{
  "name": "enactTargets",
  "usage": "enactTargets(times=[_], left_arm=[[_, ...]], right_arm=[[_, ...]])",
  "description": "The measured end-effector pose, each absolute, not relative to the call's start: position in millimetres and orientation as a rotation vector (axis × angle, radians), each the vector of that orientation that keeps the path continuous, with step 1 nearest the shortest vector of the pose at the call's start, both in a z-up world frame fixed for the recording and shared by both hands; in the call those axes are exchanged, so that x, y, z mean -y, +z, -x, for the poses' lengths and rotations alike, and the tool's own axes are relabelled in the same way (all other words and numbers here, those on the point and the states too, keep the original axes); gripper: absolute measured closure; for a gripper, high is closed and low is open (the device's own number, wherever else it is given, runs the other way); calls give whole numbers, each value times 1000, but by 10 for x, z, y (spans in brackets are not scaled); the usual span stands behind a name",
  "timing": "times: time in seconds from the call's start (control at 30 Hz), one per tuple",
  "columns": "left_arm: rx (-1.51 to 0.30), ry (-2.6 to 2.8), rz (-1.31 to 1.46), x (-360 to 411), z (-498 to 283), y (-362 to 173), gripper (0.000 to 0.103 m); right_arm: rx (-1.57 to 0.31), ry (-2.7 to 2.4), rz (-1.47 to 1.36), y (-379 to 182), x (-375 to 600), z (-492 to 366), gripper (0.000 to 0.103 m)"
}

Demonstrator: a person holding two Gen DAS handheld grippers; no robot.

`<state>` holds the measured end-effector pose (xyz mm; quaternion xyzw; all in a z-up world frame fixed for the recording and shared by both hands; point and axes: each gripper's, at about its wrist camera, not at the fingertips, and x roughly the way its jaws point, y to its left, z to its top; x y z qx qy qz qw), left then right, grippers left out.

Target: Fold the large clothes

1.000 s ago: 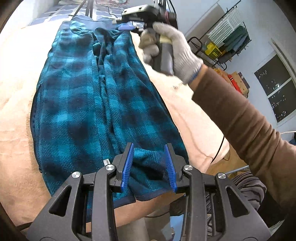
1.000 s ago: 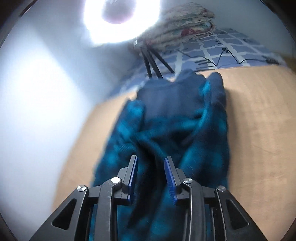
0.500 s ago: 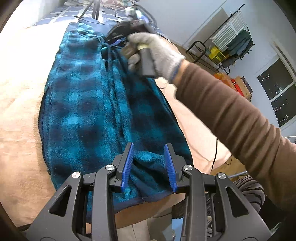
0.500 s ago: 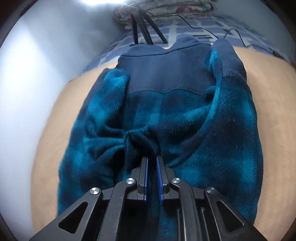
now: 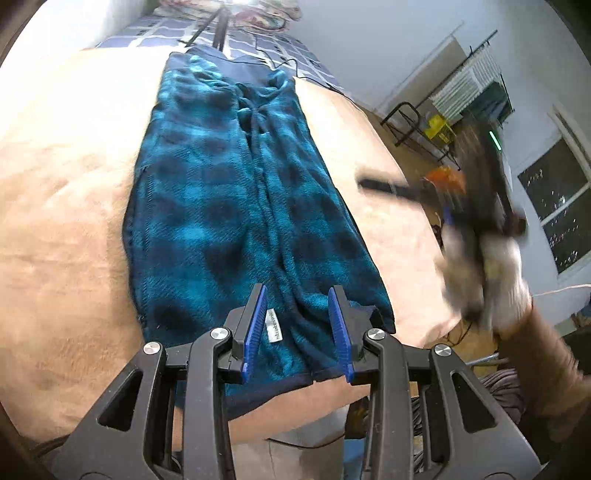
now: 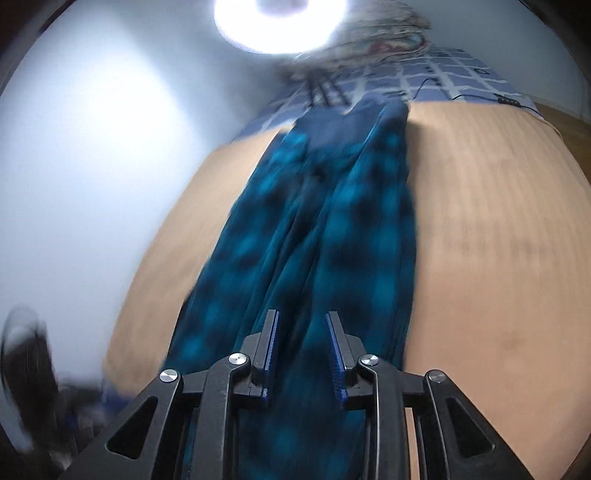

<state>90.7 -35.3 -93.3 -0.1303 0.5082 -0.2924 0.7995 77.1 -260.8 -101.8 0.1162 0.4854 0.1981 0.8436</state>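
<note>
A blue and black checked fleece garment (image 5: 229,206) lies stretched lengthwise on a tan blanket (image 5: 66,206), its dark collar end far away. My left gripper (image 5: 297,291) hovers over the near hem by a white label (image 5: 273,325). Its blue pads stand apart and nothing is pinched between them. My right gripper (image 5: 448,216) shows blurred at the right, off the garment's side, held by a gloved hand (image 5: 491,280). In the right wrist view the right gripper (image 6: 301,317) hangs above the garment (image 6: 332,236), its jaws opening with nothing between them.
Black tripod legs (image 5: 218,26), a folded quilt (image 5: 266,11) and a blue checked sheet (image 5: 258,40) with a cable sit past the collar. A ring light (image 6: 280,22) glares overhead. A clothes rack (image 5: 472,92) and a window (image 5: 557,210) stand to the right.
The right gripper pinched a fold near the garment's far middle, let go, and swung back fast to the near right. The left gripper shifted slightly along the hem.
</note>
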Motion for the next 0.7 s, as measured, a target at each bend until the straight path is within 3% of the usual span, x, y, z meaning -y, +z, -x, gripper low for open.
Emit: enactTargets(times=[0.23, 0.33, 0.5, 0.57, 0.7], left_arm=[[-1054, -586, 290, 172, -864, -885, 69], [-1048, -547, 309, 51, -883, -919, 69], [-1067, -479, 355, -207, -931, -1066, 66], [-1068, -469, 389, -315, -934, -1124, 41], [-1106, -455, 493, -509, -970, -1339, 36]], right_arm=[[-1088, 468, -70, -1400, 2017, 122, 80], [-1146, 498, -153, -1668, 1826, 313, 81], [-1120, 455, 3, -1762, 1554, 480, 81], [-1112, 505, -87, -1598, 1749, 494, 74], [-951, 433, -130, -1169, 2283, 676, 37]])
